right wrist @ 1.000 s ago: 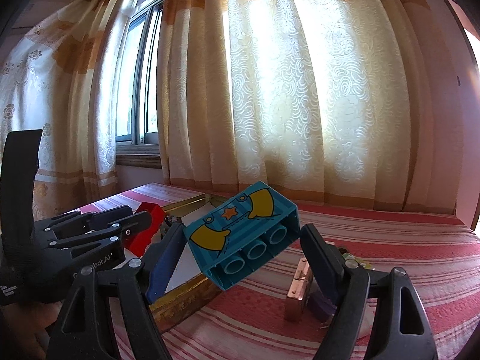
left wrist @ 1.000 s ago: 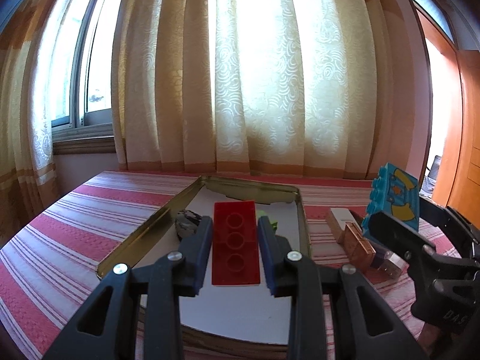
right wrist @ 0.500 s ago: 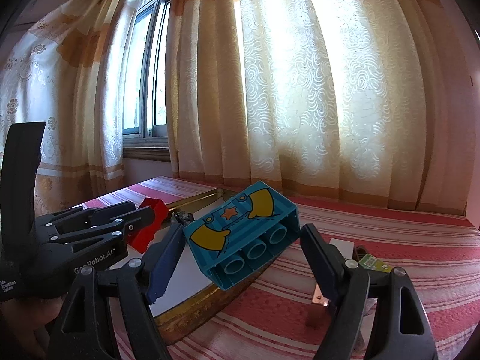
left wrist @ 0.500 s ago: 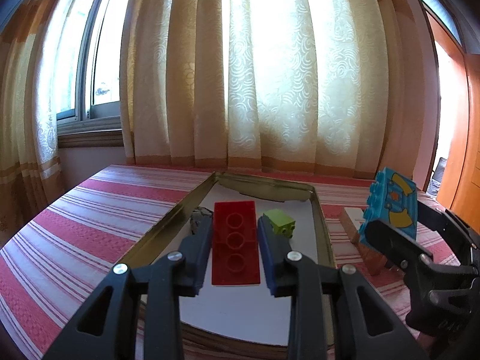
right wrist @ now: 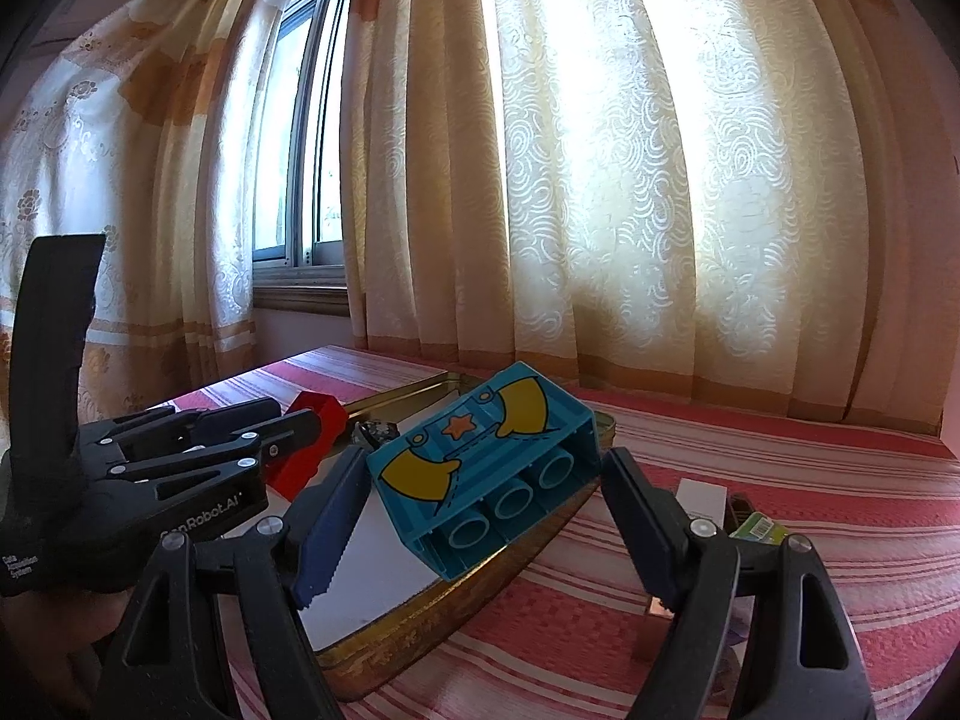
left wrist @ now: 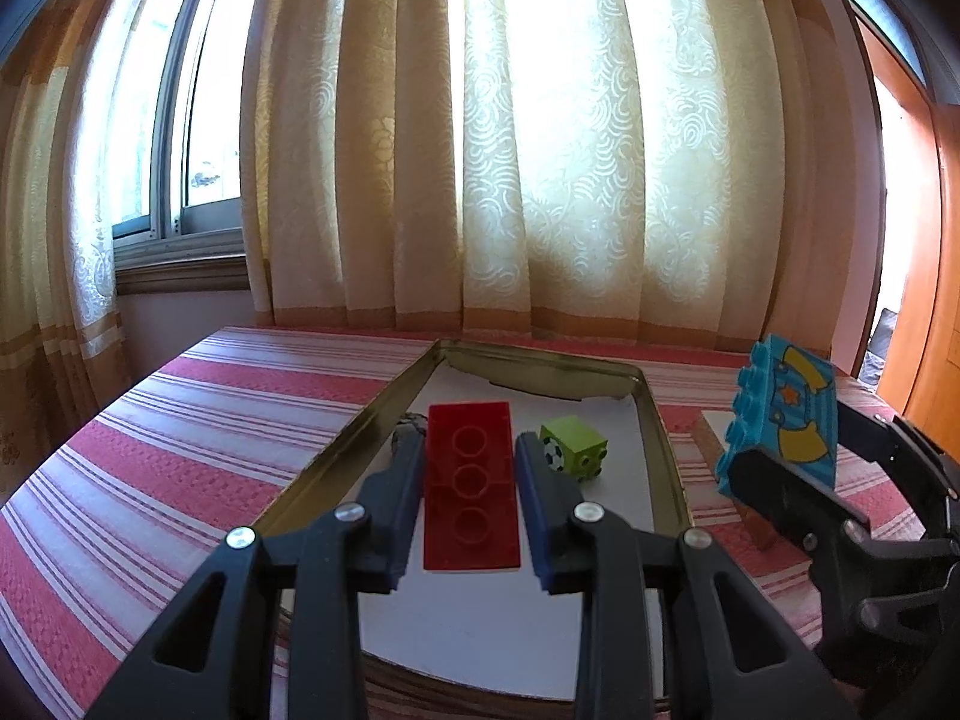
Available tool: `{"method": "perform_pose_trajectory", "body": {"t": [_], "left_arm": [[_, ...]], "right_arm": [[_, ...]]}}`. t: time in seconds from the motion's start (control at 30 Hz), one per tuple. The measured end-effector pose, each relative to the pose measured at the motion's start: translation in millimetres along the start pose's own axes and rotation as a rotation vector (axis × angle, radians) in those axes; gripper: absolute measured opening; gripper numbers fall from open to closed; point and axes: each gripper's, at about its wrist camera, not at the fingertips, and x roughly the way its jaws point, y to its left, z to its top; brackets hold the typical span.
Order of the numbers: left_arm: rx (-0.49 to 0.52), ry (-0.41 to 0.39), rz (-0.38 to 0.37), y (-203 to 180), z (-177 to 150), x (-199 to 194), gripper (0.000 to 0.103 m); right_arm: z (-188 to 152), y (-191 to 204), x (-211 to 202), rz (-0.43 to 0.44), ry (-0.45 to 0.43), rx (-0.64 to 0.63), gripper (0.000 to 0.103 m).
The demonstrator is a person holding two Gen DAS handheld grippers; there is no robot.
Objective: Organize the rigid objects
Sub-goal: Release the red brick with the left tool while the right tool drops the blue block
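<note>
Left tongs (left wrist: 469, 456) pinching red brick (left wrist: 471, 483) over tin tray (left wrist: 660, 438); right tongs (right wrist: 483, 480) pinching blue brick (right wrist: 486, 468); green cube (left wrist: 573, 447) in tray.

this looks like a room in a home. long cream curtains (left wrist: 540, 150) with a swirl pattern and orange bands hang across a sunlit sliding window (left wrist: 180, 120) above a wooden sill (left wrist: 180, 267). a red-and-white striped cloth (left wrist: 180, 432) covers the table, and toy building blocks (left wrist: 574, 447) lie in a shallow gold tin tray (left wrist: 660, 420). an orange wooden door frame (left wrist: 924, 300) stands at the right.
</note>
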Motion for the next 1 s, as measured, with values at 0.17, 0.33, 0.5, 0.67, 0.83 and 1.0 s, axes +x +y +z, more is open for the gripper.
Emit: {"method": "perform_pose_trajectory", "body": {"t": [0.17, 0.33, 0.5, 0.67, 0.83, 1.0], "left_arm": [[0.003, 0.009, -0.001, 1.2, 0.5, 3.7, 0.03], [0.014, 0.023, 0.002, 2.4, 1.0, 9.1, 0.03], [0.018, 0.043, 0.01, 6.2, 2.2, 16.0, 0.03], [0.005, 0.083, 0.005, 13.0, 3.3, 26.5, 0.03], [-0.003, 0.131, 0.0, 19.1, 4.5, 38.0, 0.03], [0.0, 0.164, 0.008, 23.7, 8.6, 45.8, 0.03]], "right_arm": [[-0.3, 3.4, 1.8, 0.006, 0.005, -0.005, 0.08], [1.0, 7.5, 8.9, 0.017, 0.022, -0.014, 0.08], [2.4, 10.6, 15.8, 0.03, 0.035, -0.019, 0.08], [4.3, 11.3, 26.4, 0.045, 0.06, -0.021, 0.08], [4.9, 14.3, 35.9, 0.058, 0.084, -0.024, 0.08], [6.5, 14.8, 49.3, 0.079, 0.12, -0.012, 0.08]]}}
